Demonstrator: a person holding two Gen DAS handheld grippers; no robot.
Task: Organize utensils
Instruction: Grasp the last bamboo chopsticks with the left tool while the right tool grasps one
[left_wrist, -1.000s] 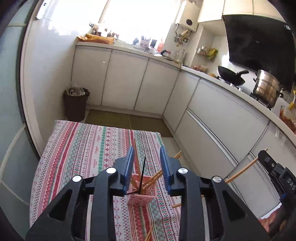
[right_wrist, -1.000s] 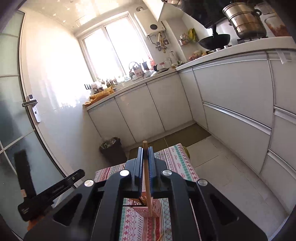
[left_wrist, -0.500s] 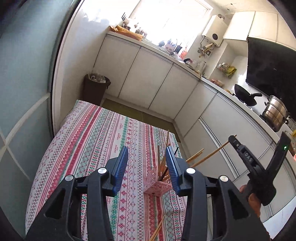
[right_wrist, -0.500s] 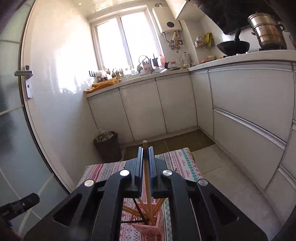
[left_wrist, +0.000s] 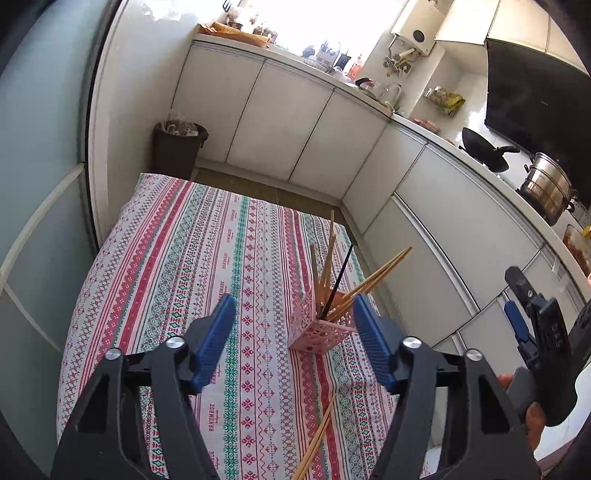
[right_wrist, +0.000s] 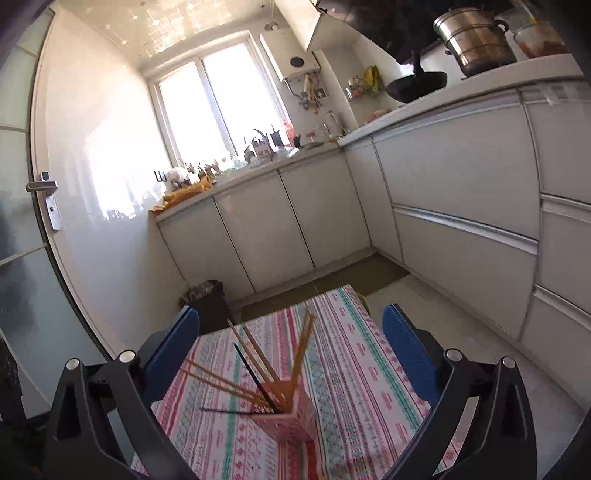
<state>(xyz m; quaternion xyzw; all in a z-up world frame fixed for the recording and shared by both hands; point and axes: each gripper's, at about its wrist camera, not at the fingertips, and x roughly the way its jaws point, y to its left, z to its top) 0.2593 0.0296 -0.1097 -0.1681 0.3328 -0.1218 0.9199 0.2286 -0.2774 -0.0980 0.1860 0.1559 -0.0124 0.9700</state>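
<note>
Chopsticks (left_wrist: 334, 280) stand fanned in a pink holder (left_wrist: 318, 330) at the table's (left_wrist: 177, 266) 3 o'clock edge, tips splaying toward 12 to 2 o'clock. Two loose chopsticks (left_wrist: 319, 435) lie at 6 o'clock, pointing toward 1. Left gripper (left_wrist: 295, 338) and right gripper (right_wrist: 291, 350) both gape wide, empty. Risk: a careless reach could tip the light holder off the edge.

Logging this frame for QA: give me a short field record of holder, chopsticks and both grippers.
holder: pink lattice holder, upright on striped tablecloth
in holder: wooden chopsticks fanned out, plus one black stick
loose: chopsticks on cloth, near the table's front edge
left gripper: open, empty, short of the holder
right gripper: open, empty, above the holder
</note>
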